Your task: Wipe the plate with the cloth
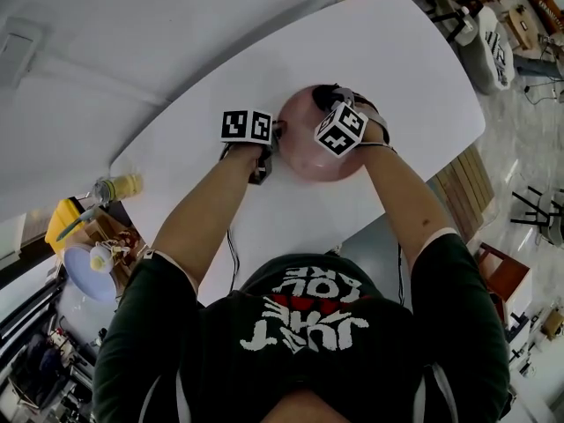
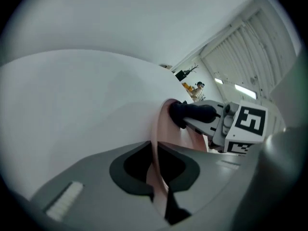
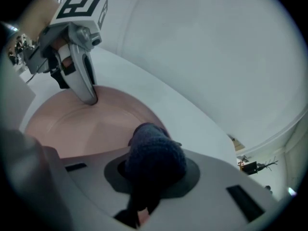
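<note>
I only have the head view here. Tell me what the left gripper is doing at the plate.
Observer: The left gripper is shut on the pink plate's rim; the rim runs between its jaws.
Operator: Now report what the right gripper carries.
Observer: The right gripper is shut on a bunched dark blue cloth.
Operator: Say where the cloth sits.
Observer: Over the plate's edge opposite the left gripper; it seems to touch there.
</note>
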Action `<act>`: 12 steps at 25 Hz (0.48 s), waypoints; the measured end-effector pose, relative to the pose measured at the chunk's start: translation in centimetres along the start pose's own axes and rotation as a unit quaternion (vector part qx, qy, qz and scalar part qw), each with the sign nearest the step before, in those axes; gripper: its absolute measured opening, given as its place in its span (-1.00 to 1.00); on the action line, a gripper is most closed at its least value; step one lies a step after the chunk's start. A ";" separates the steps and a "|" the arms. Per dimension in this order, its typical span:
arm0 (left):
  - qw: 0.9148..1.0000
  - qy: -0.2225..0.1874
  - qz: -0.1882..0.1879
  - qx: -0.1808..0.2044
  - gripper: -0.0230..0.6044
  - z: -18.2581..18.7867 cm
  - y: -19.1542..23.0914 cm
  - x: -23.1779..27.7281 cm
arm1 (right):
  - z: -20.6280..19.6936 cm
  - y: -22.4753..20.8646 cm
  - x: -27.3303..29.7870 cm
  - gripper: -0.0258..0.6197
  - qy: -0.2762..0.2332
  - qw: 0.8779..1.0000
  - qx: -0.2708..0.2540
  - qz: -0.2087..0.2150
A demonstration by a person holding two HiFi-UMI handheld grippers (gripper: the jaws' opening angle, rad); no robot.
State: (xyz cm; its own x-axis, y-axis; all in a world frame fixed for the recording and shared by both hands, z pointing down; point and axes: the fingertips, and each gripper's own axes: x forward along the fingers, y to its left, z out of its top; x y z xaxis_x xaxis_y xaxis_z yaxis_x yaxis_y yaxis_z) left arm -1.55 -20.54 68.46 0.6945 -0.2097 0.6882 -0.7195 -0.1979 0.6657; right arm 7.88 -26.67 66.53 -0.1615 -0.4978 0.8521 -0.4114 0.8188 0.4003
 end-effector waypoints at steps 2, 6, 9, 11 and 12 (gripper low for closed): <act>0.999 -0.010 -0.012 -0.030 -0.86 0.1 0.1 0.0 | -1.6 -0.4 -0.4 -0.73 0.025 1.000 -0.002 -0.002; 0.996 -0.034 -0.023 -0.073 -0.86 0.2 0.4 -0.1 | -4.3 -0.1 -1.2 -0.73 0.066 0.998 -0.013 0.017; 0.994 -0.054 -0.023 -0.091 -0.86 0.4 0.6 -0.1 | -6.1 0.6 -2.4 -0.73 0.088 0.995 -0.021 0.053; 0.993 -0.065 -0.021 -0.097 -0.85 0.6 0.7 -0.1 | -7.4 1.6 -3.3 -0.73 0.103 0.990 -0.023 0.090; 0.992 -0.070 -0.020 -0.099 -0.85 0.6 0.7 -0.1 | -8.0 2.3 -3.9 -0.73 0.109 0.988 -0.023 0.111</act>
State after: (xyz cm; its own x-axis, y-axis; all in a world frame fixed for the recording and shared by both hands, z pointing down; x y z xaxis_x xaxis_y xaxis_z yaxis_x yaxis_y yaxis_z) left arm -2.09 -21.26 68.67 0.7049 -0.3385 0.6233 -0.6674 -0.0187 0.7445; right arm 14.71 -20.61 66.81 -0.0449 -0.2351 0.9709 -0.3450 0.9158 0.2058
